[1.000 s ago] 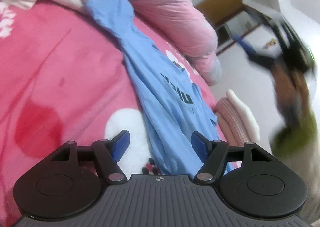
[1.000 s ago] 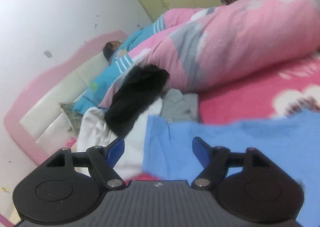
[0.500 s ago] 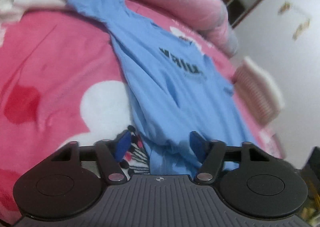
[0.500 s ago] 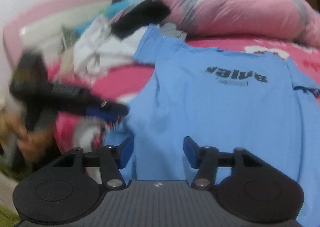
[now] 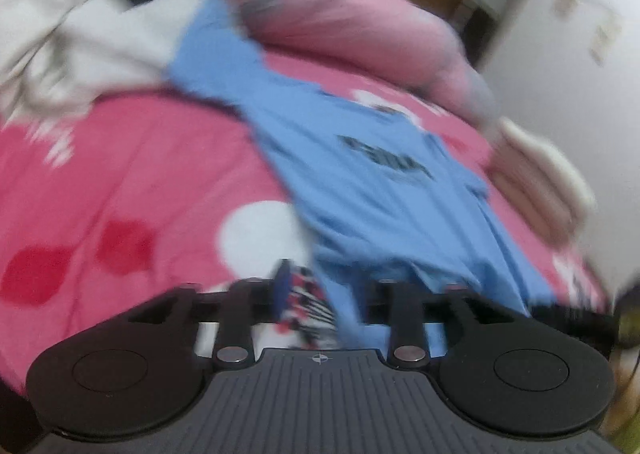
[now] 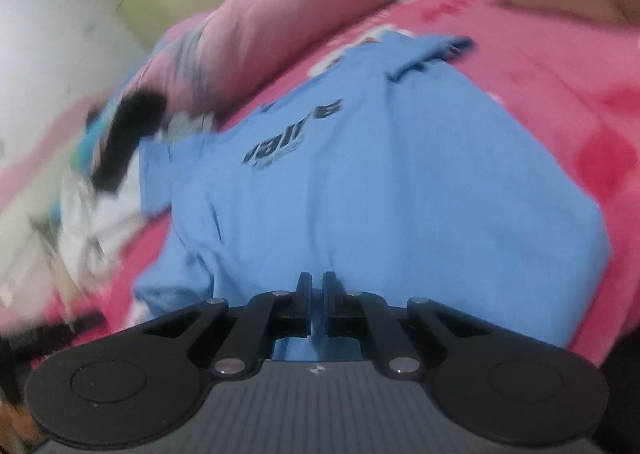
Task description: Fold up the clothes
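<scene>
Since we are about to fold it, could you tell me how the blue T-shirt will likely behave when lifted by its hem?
The blue T-shirt looks thin and creased, so it will likely drape limply. The right gripper, jaws closing, pinches only its hem, so the rest should sag. It probably drags across the pink bedspread rather than sliding freely.

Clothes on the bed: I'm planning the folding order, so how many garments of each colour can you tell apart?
Blue: 1, the T-shirt, hem between the right tool's closing jaws
Black: 1, a garment
White: 1, a crumpled heap, possibly more than one piece
Total: 3
</scene>
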The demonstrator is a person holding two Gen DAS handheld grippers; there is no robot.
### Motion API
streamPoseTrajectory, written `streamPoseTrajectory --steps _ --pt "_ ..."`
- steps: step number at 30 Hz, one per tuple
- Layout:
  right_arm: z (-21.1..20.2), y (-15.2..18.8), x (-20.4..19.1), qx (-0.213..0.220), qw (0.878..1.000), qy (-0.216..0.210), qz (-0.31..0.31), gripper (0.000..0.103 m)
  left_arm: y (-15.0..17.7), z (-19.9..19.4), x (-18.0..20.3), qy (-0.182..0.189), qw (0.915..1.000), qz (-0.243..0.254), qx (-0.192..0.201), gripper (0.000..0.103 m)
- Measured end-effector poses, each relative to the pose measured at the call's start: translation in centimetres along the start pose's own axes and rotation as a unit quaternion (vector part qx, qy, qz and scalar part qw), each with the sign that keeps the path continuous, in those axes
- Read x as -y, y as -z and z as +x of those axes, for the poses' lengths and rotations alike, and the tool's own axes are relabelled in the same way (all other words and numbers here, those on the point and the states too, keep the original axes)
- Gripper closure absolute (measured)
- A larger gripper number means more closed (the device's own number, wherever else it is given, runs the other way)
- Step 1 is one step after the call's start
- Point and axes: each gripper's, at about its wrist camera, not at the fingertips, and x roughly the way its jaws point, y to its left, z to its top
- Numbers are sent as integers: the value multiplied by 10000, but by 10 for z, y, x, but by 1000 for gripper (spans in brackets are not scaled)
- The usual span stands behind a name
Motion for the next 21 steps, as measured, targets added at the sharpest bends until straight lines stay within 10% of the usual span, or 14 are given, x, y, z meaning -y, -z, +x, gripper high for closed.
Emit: streamPoseTrajectory --steps 8,15,21 --pt "-26 7 -38 568 9926 -37 -1074 88 23 52 77 -638 9635 2596 -180 54" --pt "-24 19 -47 505 9911 -3 -1234 79 24 66 85 -924 9465 3089 -127 75" --pt "-26 21 -39 464 9928 66 -1106 79 23 36 84 -1053 9513 2889 209 103"
